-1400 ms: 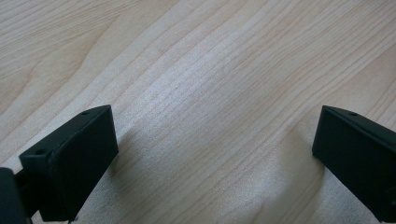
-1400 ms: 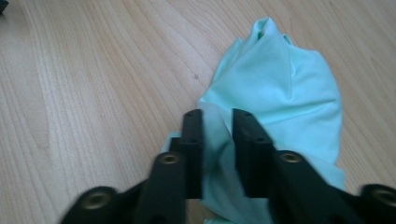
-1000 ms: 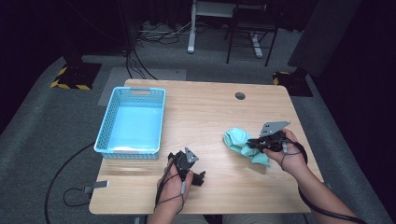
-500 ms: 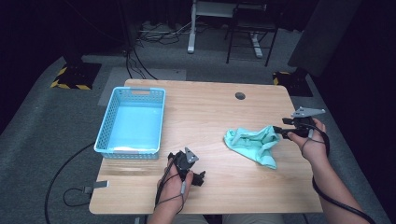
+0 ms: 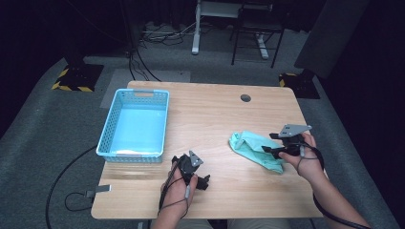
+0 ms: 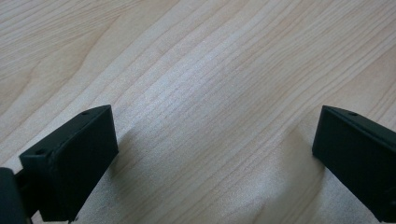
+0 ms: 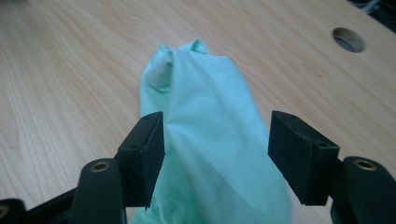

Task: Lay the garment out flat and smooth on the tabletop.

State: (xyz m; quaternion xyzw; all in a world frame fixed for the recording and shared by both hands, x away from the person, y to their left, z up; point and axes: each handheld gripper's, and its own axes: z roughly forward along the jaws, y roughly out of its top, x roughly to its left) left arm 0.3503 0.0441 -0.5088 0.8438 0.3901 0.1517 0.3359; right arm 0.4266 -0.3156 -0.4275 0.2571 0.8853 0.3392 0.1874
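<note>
A mint-green cloth lies stretched out in a loose roll on the right half of the wooden table. My right gripper is at its right end, pointing left. In the right gripper view the cloth runs between the two black fingers, which stand apart and do not press it; my right gripper is open, and its jaws have just been opening. My left gripper rests near the table's front edge. Its jaws are wide open over bare wood.
A light blue plastic basket stands at the table's left side with nothing in it. A round cable hole is at the back right of the table. Chair and desk legs stand on the dark floor behind.
The right gripper pulled the bunched cloth out to the right, let go of it, and came back left over its end. The left gripper has not moved.
</note>
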